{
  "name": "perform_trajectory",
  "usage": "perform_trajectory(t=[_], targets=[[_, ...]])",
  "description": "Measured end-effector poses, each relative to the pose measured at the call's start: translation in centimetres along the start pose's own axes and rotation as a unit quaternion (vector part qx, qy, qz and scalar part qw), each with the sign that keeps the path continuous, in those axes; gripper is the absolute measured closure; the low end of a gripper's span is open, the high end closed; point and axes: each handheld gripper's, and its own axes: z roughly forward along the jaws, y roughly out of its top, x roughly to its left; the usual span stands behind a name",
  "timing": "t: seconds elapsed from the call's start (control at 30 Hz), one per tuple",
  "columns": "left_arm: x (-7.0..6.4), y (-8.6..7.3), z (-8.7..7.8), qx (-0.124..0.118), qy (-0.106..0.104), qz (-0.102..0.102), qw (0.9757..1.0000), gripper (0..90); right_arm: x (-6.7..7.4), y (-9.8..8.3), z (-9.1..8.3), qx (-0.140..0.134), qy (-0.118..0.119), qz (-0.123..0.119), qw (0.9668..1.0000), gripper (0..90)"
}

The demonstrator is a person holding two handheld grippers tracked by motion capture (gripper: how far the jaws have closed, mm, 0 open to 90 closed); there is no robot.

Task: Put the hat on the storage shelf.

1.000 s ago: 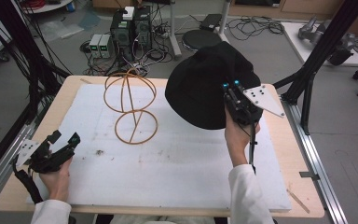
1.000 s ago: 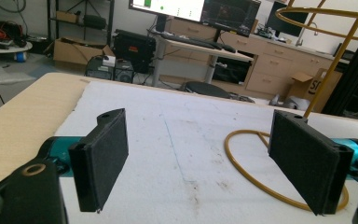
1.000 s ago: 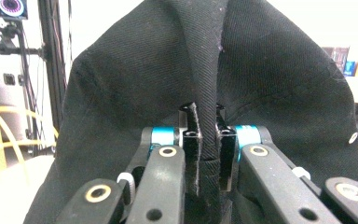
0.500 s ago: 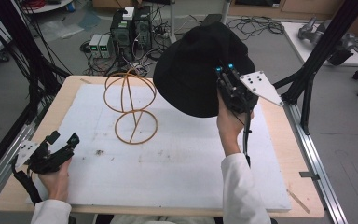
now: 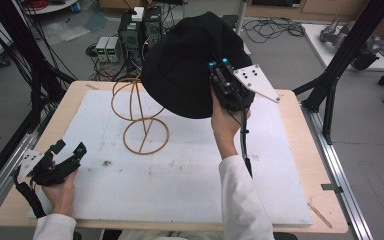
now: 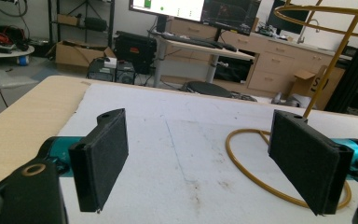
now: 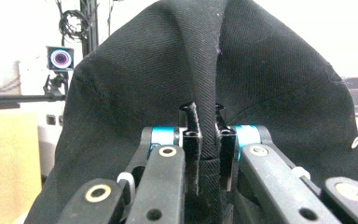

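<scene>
A black hat [image 5: 187,65] hangs in the air above the far side of the table, partly in front of the top ring of a yellow wire stand [image 5: 141,120]. My right gripper [image 5: 219,75] is shut on the hat's edge; in the right gripper view the black cloth [image 7: 205,84] is pinched between the jaws of the right gripper [image 7: 207,154]. My left gripper [image 5: 65,152] rests near the table's front left corner, open and holding nothing. In the left gripper view the left gripper [image 6: 205,158] has its pads wide apart, with the stand's base ring [image 6: 261,154] beyond them.
A white foam mat [image 5: 180,170] covers the wooden table [image 5: 300,130]. Black frame posts [image 5: 345,55] rise beside the table at right and left. Computer boxes [image 5: 140,25] and cables lie on the floor behind.
The right gripper has carried the hat up and to the left, so it now overlaps the top of the wire stand. The left gripper has stayed put.
</scene>
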Motion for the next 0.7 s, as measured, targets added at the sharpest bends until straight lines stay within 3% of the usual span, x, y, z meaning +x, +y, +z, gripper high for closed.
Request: perform_trajectory(t=[0.17, 0.5, 0.7], targets=[[0.0, 0.0, 0.0, -0.001, 0.000, -0.002, 1.0000, 20.3, 1.0, 0.2, 0.7, -0.003, 0.007, 0.017, 0.9998, 86.0], [-0.1, 0.0, -0.2, -0.004, -0.001, 0.000, 1.0000, 20.3, 2.9, 0.0, 2.5, -0.003, 0.030, 0.024, 0.9993, 86.0], [0.2, 0.0, -0.2, -0.004, 0.002, -0.005, 1.0000, 20.3, 4.9, -0.6, 4.0, 0.000, 0.050, 0.030, 0.9983, 86.0]])
